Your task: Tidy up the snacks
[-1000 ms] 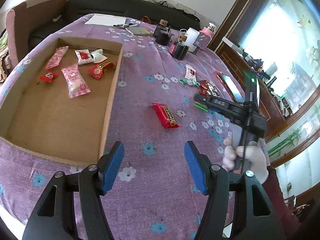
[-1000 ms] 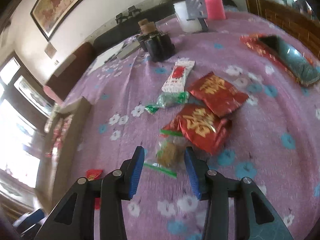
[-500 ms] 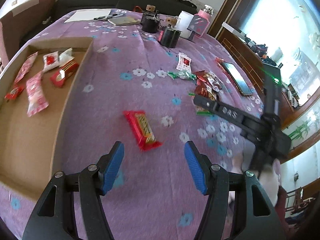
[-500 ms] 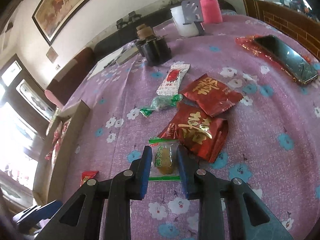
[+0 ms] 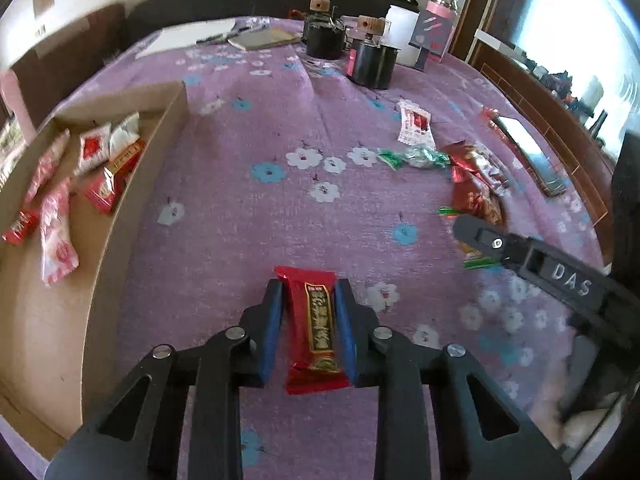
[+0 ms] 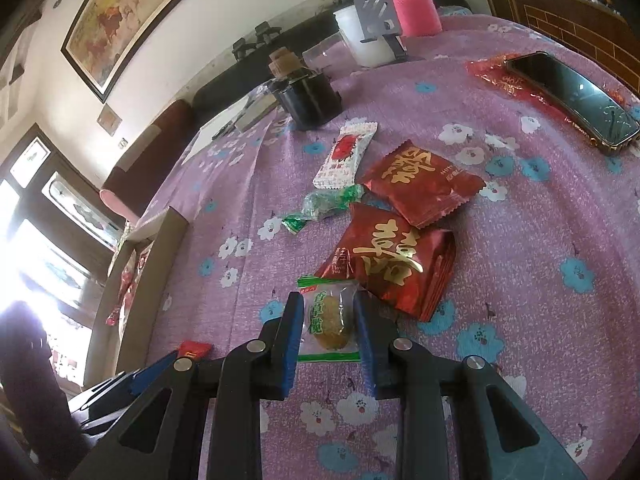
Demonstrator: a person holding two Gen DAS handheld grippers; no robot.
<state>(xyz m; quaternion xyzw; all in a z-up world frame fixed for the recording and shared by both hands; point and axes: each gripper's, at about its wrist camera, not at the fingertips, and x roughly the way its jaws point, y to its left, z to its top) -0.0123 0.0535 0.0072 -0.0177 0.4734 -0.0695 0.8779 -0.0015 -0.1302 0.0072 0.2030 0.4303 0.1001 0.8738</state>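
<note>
While grippers clamp snacks, cardboard box (image 5: 120, 216) holds approx. seven pkts.

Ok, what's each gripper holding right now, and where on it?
Left gripper: red snack bar, jaws on its long sides. Right gripper: green-edged clear packet, jaws on its side edges.

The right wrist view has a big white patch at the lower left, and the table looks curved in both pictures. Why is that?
Right wrist view: daylight through the window washes that corner out, hiding detail there. Both views: fisheye lenses bend the purple tablecloth and walls toward the edges. Left wrist view: the window at right is also glaring, and the right gripper's arm looks slightly smeared, while the red snack bar stays sharp.
</note>
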